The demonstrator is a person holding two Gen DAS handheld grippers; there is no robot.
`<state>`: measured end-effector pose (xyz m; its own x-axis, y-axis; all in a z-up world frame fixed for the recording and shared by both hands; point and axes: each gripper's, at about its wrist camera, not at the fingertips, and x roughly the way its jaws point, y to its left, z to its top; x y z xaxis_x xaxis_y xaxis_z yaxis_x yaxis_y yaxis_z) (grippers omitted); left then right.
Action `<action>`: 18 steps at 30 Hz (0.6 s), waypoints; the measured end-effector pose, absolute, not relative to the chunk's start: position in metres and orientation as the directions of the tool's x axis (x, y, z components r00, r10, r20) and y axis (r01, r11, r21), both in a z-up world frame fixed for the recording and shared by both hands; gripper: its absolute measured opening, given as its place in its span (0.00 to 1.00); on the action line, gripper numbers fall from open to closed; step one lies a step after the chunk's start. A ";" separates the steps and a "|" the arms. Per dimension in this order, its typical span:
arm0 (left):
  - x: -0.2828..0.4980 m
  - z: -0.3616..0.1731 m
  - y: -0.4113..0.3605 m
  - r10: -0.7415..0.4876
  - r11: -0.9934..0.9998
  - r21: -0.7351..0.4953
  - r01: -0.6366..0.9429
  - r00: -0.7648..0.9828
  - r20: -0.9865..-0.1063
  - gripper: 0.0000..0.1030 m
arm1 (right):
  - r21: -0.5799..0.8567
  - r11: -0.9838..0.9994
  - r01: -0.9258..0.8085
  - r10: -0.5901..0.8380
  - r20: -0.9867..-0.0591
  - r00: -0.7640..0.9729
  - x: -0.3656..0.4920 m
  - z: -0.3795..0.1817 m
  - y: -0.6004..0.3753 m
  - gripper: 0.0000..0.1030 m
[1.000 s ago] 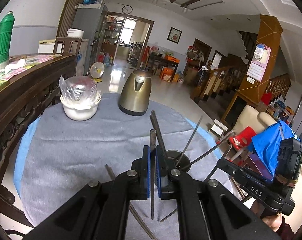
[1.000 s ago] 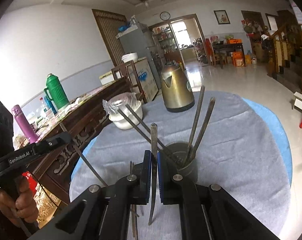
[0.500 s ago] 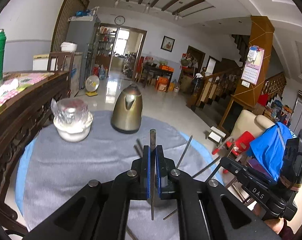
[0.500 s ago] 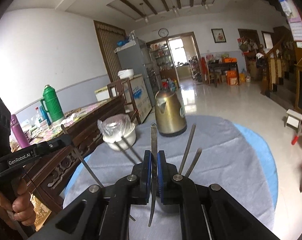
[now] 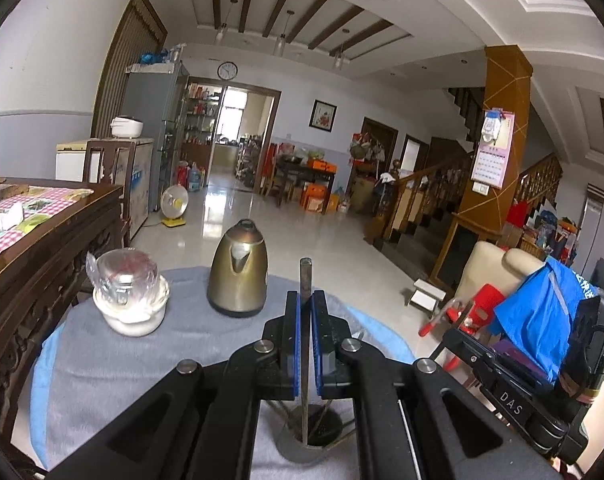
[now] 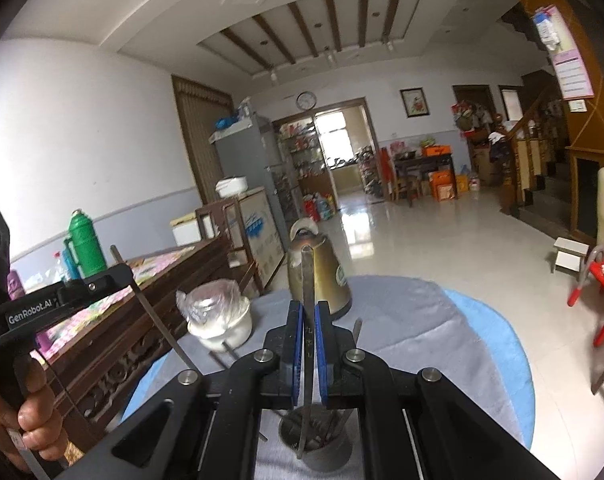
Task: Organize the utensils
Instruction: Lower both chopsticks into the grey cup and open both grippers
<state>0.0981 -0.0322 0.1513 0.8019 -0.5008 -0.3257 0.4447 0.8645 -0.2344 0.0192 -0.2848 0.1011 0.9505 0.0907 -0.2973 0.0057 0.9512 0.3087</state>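
Both hand-held grippers are clamped on a flat metal utensil each: left hand-held gripper (image 5: 305, 344) holds its utensil (image 5: 305, 280) upright, tip dipping into the holder cup (image 5: 309, 446) below; right hand-held gripper (image 6: 306, 350) pinches its utensil (image 6: 307, 280) likewise over the cup, seemingly for a straight drop. Beyond, on the desk (image 5: 102, 368), stand a kettle (image 5: 238, 276) and a wrapped bowl (image 5: 130, 304).

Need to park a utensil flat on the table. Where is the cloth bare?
Bare grey cloth right of the kettle, out to the blue edge, and in front of the white bowl. Crowded at the utensil cup, under both grippers.
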 end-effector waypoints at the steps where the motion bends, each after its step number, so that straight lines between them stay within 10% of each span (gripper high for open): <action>1: 0.101 0.151 -0.033 -0.503 0.863 -0.239 0.445 0.803 -0.320 0.05 | 0.310 0.951 0.011 0.085 -0.294 0.952 0.020 0.102 -0.286 0.06; 18: 0.122 0.100 -0.065 -0.473 0.881 -0.239 0.409 0.794 -0.382 0.05 | 0.295 0.952 0.080 0.039 -0.378 0.925 0.041 0.067 -0.287 0.06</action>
